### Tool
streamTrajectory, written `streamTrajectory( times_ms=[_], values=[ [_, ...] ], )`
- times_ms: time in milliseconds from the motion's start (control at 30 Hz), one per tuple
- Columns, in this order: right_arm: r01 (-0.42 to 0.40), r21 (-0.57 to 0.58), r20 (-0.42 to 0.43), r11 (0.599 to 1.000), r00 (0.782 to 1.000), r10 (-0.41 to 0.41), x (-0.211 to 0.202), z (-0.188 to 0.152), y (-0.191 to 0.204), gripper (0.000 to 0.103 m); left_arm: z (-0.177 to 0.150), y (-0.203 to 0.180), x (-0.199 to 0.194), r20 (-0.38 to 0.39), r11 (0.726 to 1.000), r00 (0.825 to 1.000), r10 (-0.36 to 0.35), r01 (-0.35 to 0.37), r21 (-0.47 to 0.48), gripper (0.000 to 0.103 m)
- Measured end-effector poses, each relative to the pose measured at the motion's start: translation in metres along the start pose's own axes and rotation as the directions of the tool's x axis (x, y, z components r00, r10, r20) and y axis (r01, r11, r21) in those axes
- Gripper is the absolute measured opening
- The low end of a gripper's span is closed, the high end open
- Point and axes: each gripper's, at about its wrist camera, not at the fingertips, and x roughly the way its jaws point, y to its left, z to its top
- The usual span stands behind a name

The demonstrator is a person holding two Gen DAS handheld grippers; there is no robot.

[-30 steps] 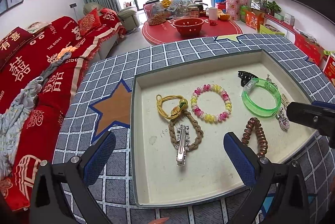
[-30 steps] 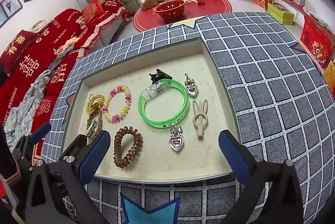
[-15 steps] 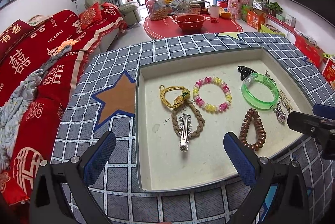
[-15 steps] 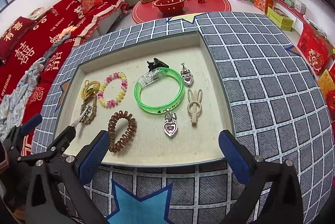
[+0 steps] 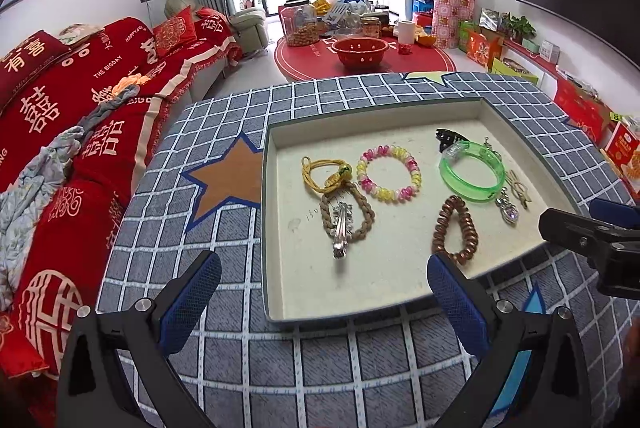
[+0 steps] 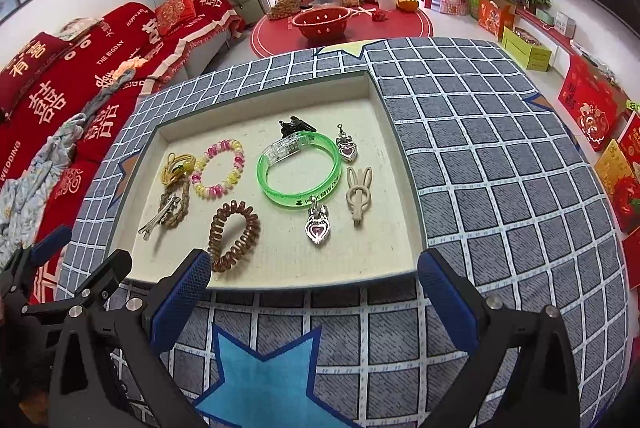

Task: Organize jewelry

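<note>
Jewelry lies spread in one layer inside the shallow tray [image 6: 394,148], which sits on the checkered surface [image 6: 500,164]. I judge the sorting to be close to finished or maybe not begun; from these views I cannot say which.

At the left of the tray are the yellow cord [image 5: 320,172], the braided band [image 5: 366,212] and the silver clip [image 5: 342,228] lying on it. The bead bracelet [image 6: 218,170] is in the middle, with the brown coil tie [image 6: 234,230] nearer to me. On the right are the green bangle [image 6: 300,174], a black claw clip [image 6: 294,126] at its far side, two heart pendants [image 6: 318,228] and the beige rabbit clip [image 6: 359,190].

My left tool [image 5: 322,304] and right tool [image 6: 312,298] both hover before the near edge of the tray, fingers spread wide, carrying nothing. No piece is outside the tray.
</note>
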Motion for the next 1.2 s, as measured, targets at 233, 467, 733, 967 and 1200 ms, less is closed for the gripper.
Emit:
streamTrajectory(
  times_ms=[233, 467, 733, 967, 1200],
  values=[
    [0.01, -0.013, 0.03, 1.0, 0.999, -0.009, -0.019, -0.021, 0.005, 0.103, -0.02, -0.004, -0.024, 0.017, 1.0, 1.0, -0.014, 0.015, -0.02, 0.103],
    [0.032, -0.045, 0.075, 0.998, 0.997, -0.028, -0.039, -0.037, 0.014, 0.103, -0.038, -0.003, -0.045, 0.043, 0.999, 0.999, -0.007, 0.009, -0.052, 0.103],
    [0.087, -0.083, 0.151, 0.993, 0.986, -0.074, -0.061, -0.058, 0.028, 0.103, -0.059, 0.004, -0.06, 0.071, 0.995, 0.997, 0.022, -0.015, -0.094, 0.103],
    [0.177, -0.109, 0.225, 0.978, 0.963, -0.149, -0.074, -0.071, 0.034, 0.103, -0.069, 0.007, -0.068, 0.089, 0.993, 0.995, 0.05, -0.04, -0.113, 0.103],
    [0.208, -0.117, 0.258, 0.971, 0.95, -0.173, -0.082, -0.08, 0.032, 0.103, -0.077, 0.003, -0.072, 0.099, 0.993, 0.993, 0.06, -0.049, -0.108, 0.103]
  ],
)
